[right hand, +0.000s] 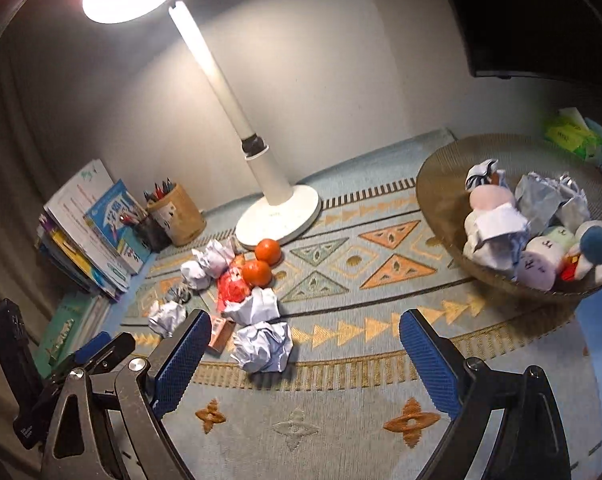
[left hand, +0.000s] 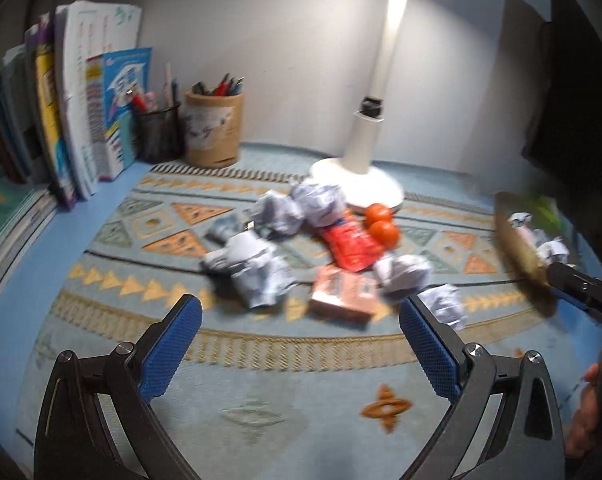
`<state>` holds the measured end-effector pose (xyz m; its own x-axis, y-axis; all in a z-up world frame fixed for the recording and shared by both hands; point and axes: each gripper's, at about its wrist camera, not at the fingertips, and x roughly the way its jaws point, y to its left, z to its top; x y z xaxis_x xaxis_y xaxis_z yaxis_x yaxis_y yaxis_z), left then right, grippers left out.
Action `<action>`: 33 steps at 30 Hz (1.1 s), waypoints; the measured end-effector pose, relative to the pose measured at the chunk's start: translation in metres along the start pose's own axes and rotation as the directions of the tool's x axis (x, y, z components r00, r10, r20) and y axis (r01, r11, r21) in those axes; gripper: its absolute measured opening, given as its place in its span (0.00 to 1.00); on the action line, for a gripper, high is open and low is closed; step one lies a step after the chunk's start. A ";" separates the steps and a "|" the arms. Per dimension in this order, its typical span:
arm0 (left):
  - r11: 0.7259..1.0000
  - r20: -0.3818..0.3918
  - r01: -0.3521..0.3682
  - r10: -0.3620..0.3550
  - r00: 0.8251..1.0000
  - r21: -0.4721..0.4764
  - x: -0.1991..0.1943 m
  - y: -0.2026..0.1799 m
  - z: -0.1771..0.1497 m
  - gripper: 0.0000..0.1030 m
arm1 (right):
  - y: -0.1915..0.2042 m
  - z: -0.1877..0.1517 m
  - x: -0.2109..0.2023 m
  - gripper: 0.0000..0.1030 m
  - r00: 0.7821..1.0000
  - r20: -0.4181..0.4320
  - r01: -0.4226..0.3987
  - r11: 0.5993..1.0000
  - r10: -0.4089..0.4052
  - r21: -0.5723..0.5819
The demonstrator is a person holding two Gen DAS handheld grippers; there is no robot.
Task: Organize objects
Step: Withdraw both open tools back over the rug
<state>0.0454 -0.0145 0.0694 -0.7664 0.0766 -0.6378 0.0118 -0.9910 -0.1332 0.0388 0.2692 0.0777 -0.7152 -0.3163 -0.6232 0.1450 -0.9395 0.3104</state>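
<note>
Several crumpled paper balls lie in a heap on the patterned mat, with two oranges, a red packet and a small pink box. A brown bowl at the right holds paper balls and small plush toys; its edge shows in the left wrist view. My left gripper is open and empty, just in front of the heap. My right gripper is open and empty, above the mat between heap and bowl.
A white desk lamp stands behind the heap. Books and two pen holders line the back left. Green packs lie behind the bowl. A dark screen hangs at the right.
</note>
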 end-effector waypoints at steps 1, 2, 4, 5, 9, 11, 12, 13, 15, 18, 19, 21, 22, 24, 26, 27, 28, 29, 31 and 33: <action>1.000 -0.012 -0.017 0.017 1.000 -0.010 0.006 0.008 -0.005 0.96 | 0.002 -0.006 0.009 0.92 1.000 -0.004 0.000 1.000 0.000 -0.019; 0.999 -0.022 -0.027 0.026 0.999 -0.022 0.013 0.015 -0.009 0.96 | 0.004 -0.012 0.017 0.92 1.000 -0.003 0.002 0.999 -0.002 -0.039; 0.998 -0.032 -0.040 0.039 0.999 -0.049 0.019 0.028 -0.016 0.96 | 0.007 -0.022 0.029 0.92 1.000 0.002 0.009 0.997 -0.009 -0.074; 0.997 -0.041 -0.030 0.027 0.999 -0.070 0.021 0.031 -0.016 0.96 | 0.006 -0.025 0.033 0.92 1.000 0.001 0.013 0.996 -0.013 -0.085; 0.997 -0.030 -0.005 0.002 1.000 -0.073 0.019 0.034 -0.018 0.96 | 0.005 -0.035 0.046 0.92 0.999 -0.014 0.030 0.995 -0.032 -0.091; 0.998 -0.047 0.010 -0.013 0.999 -0.059 0.022 0.032 -0.019 0.96 | 0.010 -0.036 0.047 0.92 0.998 0.006 0.062 0.991 -0.062 -0.117; 0.999 -0.046 0.004 -0.006 0.999 -0.053 0.022 0.030 -0.019 0.96 | 0.013 -0.037 0.046 0.92 0.997 0.014 0.074 0.988 -0.073 -0.133; 0.999 -0.047 -0.006 0.004 0.999 -0.050 0.023 0.029 -0.019 0.96 | 0.017 -0.038 0.047 0.92 0.996 0.016 0.084 0.985 -0.083 -0.153; 0.999 -0.056 -0.015 0.012 0.998 -0.046 0.024 0.028 -0.019 0.96 | 0.025 -0.041 0.047 0.92 0.994 0.023 0.108 0.974 -0.106 -0.197; 0.999 -0.052 -0.009 0.006 0.999 -0.049 0.023 0.028 -0.020 0.96 | 0.035 -0.045 0.047 0.93 0.989 0.042 0.147 0.957 -0.141 -0.250; 0.999 -0.048 -0.006 0.003 0.999 -0.052 0.022 0.028 -0.020 0.96 | 0.037 -0.046 0.046 0.93 0.988 0.052 0.154 0.953 -0.146 -0.262; 0.998 -0.038 0.002 -0.004 0.999 -0.058 0.021 0.029 -0.020 0.96 | 0.039 -0.047 0.044 0.93 0.987 0.066 0.158 0.948 -0.146 -0.277; 0.998 -0.033 0.006 -0.008 0.999 -0.060 0.019 0.030 -0.020 0.96 | 0.040 -0.047 0.043 0.93 0.987 0.069 0.159 0.947 -0.145 -0.279; 0.998 -0.027 0.012 -0.013 1.000 -0.062 0.018 0.030 -0.020 0.96 | 0.038 -0.047 0.043 0.93 0.987 0.069 0.160 0.949 -0.147 -0.273; 0.998 -0.025 0.019 -0.021 0.999 -0.060 0.018 0.030 -0.020 0.96 | 0.036 -0.046 0.044 0.93 0.987 0.064 0.160 0.952 -0.148 -0.262; 0.998 -0.026 0.023 -0.025 0.999 -0.059 0.018 0.030 -0.020 0.96 | 0.036 -0.046 0.045 0.93 0.987 0.062 0.160 0.953 -0.149 -0.258; 0.998 -0.026 0.026 -0.028 0.999 -0.058 0.018 0.030 -0.020 0.96 | 0.035 -0.045 0.045 0.93 0.987 0.059 0.158 0.954 -0.148 -0.256; 0.998 -0.024 0.028 -0.030 0.999 -0.058 0.018 0.030 -0.020 0.96 | 0.035 -0.045 0.045 0.93 0.987 0.056 0.159 0.953 -0.149 -0.257; 0.998 -0.020 0.029 -0.030 0.999 -0.057 0.017 0.030 -0.020 0.96 | 0.036 -0.045 0.047 0.93 0.987 0.050 0.162 0.952 -0.154 -0.260; 0.998 -0.017 0.030 -0.031 0.999 -0.056 0.016 0.030 -0.020 0.96 | 0.036 -0.044 0.049 0.93 0.985 0.040 0.171 0.952 -0.166 -0.254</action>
<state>0.0467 -0.0406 0.0400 -0.7557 0.1086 -0.6459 0.0248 -0.9807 -0.1939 0.0389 0.2142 0.0261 -0.7563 -0.1506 -0.6367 0.1898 -0.9818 0.0068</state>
